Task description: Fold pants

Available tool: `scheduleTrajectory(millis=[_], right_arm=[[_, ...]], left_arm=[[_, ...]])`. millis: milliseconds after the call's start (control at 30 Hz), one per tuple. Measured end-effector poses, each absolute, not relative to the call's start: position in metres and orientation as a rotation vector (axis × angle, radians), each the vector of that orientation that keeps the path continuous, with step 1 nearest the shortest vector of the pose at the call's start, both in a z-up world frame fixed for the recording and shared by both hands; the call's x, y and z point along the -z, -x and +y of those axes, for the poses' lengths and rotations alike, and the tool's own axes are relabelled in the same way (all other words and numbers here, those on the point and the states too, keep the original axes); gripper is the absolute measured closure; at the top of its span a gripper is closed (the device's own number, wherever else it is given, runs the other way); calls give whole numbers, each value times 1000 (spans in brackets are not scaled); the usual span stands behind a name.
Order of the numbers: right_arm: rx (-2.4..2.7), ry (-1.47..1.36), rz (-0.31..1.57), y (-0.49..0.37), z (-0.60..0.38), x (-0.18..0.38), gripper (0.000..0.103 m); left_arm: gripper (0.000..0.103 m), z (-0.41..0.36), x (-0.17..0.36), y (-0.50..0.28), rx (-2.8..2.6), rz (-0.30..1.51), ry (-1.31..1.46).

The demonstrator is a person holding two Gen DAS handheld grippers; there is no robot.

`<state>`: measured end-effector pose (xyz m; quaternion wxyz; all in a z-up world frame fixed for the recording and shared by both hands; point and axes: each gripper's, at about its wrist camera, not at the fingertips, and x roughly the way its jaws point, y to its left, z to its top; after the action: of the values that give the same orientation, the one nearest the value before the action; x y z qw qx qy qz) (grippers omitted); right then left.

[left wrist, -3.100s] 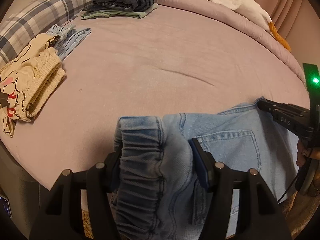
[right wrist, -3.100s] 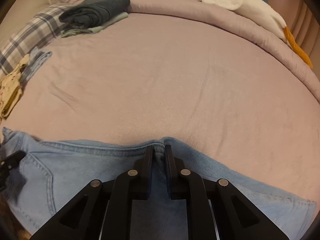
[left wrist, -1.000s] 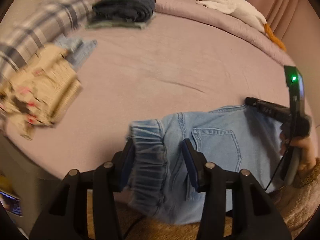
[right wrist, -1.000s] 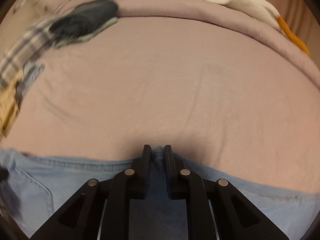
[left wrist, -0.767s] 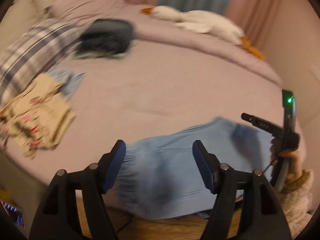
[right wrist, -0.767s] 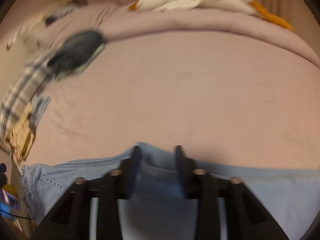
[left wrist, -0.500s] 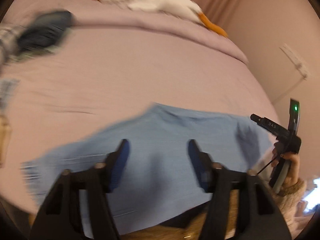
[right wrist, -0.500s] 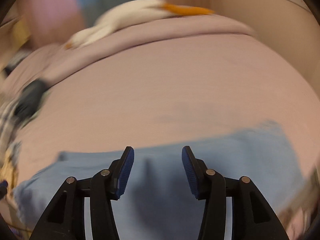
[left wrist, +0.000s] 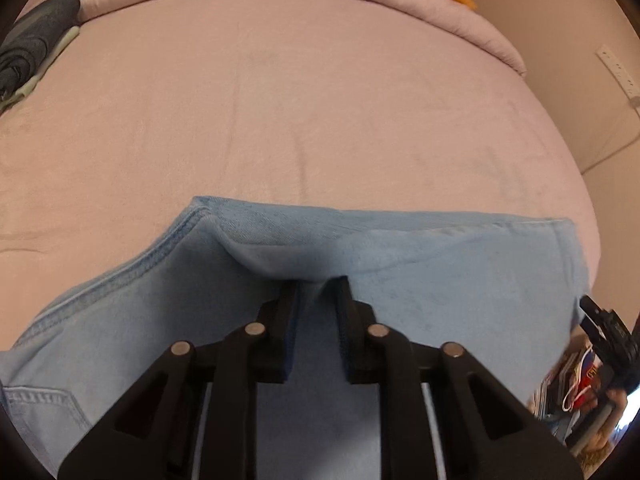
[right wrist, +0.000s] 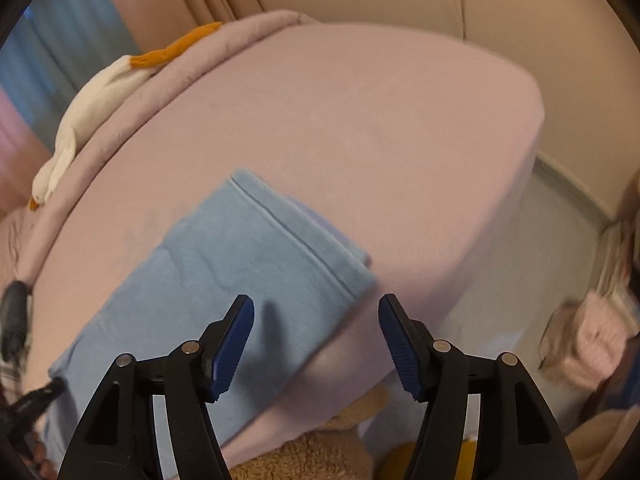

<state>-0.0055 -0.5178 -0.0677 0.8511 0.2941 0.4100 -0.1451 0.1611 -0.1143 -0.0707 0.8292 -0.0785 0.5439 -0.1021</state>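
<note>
Left wrist view: the left gripper (left wrist: 313,285), jaws closing, pinches a raised fold of the jeans (left wrist: 420,264), which lie flat across the near edge of the bed (left wrist: 320,100). Right wrist view: the right gripper (right wrist: 316,322), jaws opening, holds nothing and hovers above the jeans' end near the bed's corner.

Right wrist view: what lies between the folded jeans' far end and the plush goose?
Only bare pink bedsheet up to the rolled duvet the plush goose lies on; nothing else sits between it and the jeans. The right wrist view shows this.
</note>
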Motion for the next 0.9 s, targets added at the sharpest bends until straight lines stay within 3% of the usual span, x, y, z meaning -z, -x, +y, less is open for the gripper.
scheduleTrajectory(millis=[100, 167, 233, 300, 667, 767, 833, 867, 900], right_arm=[[265, -654, 824, 9, -518, 71, 39], [262, -660, 801, 8, -519, 71, 47], [292, -617, 798, 8, -512, 65, 80], [323, -573, 783, 7, -507, 60, 91], [343, -590, 813, 6, -514, 74, 94], [326, -693, 812, 16, -527, 74, 82], [343, -705, 807, 23, -531, 74, 68], [348, -705, 799, 27, -531, 73, 67], [338, -715, 787, 29, -530, 72, 67]], left_arm=[[88, -110, 70, -166, 213, 1161, 194], [88, -109, 72, -169, 215, 1168, 214], [87, -108, 75, -170, 217, 1169, 218], [86, -109, 76, -169, 217, 1160, 207], [88, -115, 69, -157, 197, 1131, 152], [89, -118, 59, -147, 209, 1132, 116], [78, -120, 48, -136, 252, 1111, 144], [62, -121, 44, -130, 277, 1101, 155], [52, -125, 40, -123, 307, 1091, 159]])
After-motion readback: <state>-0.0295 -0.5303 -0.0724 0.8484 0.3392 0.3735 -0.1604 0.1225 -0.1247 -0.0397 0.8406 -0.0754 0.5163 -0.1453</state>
